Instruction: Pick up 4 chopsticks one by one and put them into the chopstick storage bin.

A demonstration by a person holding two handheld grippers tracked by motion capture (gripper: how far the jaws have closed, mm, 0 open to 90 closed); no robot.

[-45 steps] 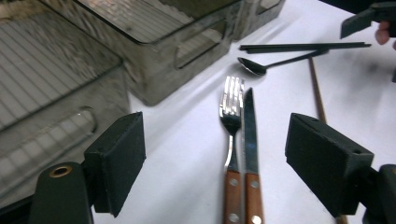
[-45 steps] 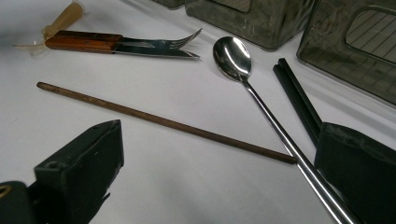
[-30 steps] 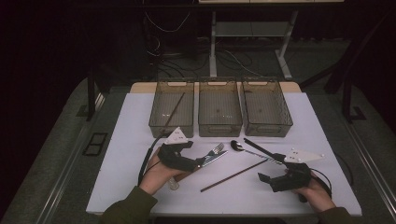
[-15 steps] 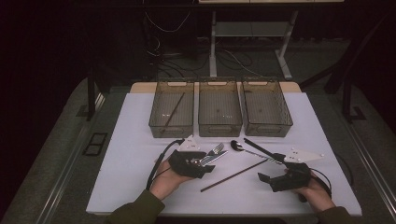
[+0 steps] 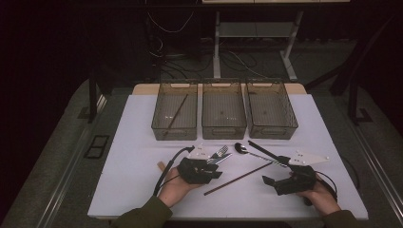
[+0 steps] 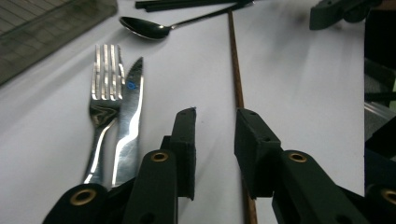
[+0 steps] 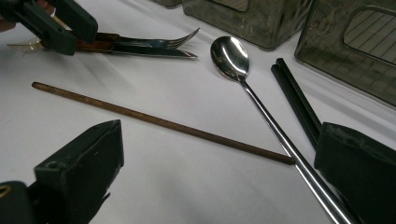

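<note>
High view: left gripper [image 5: 215,167] beside fork [image 5: 219,152] and knife [image 5: 223,158]; brown chopstick [image 5: 237,178] between both grippers; right gripper [image 5: 272,182] spread apart, nothing held.

Left gripper view: jaws just narrowed yet unclamped, bare table [image 6: 299,84] between; chopstick [image 6: 237,84] passing under the right-hand jaw, fork [image 6: 103,74] and knife [image 6: 130,107] left of both.

Right gripper view: jaws released; chopstick [image 7: 159,122] and spoon [image 7: 231,58] ahead, between them.
</note>
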